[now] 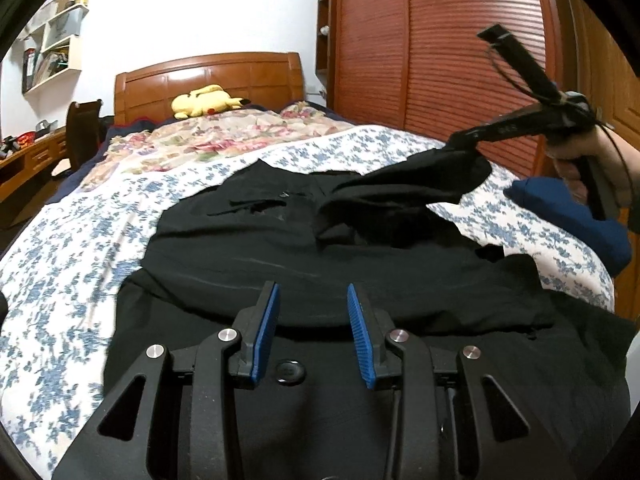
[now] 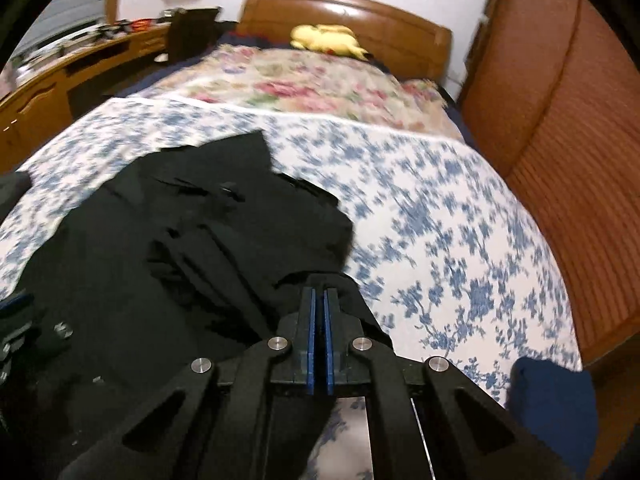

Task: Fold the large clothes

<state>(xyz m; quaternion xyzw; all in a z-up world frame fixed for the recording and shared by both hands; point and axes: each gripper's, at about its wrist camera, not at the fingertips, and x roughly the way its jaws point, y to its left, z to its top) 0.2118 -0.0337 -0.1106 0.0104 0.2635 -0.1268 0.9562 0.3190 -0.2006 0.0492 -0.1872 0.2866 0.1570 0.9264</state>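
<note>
Nearest in the left wrist view, the left hand-held gripper (image 1: 312, 308) hovers over a black garment (image 1: 320, 264) with its blue pads parted and nothing between them; a black button (image 1: 289, 371) lies just below the gap. The garment is spread across the foot of a bed (image 1: 60, 280) covered in a blue-flowered white sheet, its near hem toward the camera. On the right, the right hand-held gripper (image 2: 319, 300) is clenched on a raised fold of the garment, lifting that edge clear of the sheet. A dark blue cloth (image 1: 576, 216) sits beside it near the bed's right edge. Bare sheet lies open left, right and beyond the garment. Farther off come a pink floral blanket (image 1: 224, 136), a yellow plush toy (image 1: 204, 100), the wooden headboard (image 1: 208, 76), and a slatted wardrobe (image 1: 440, 40) along the right.
</note>
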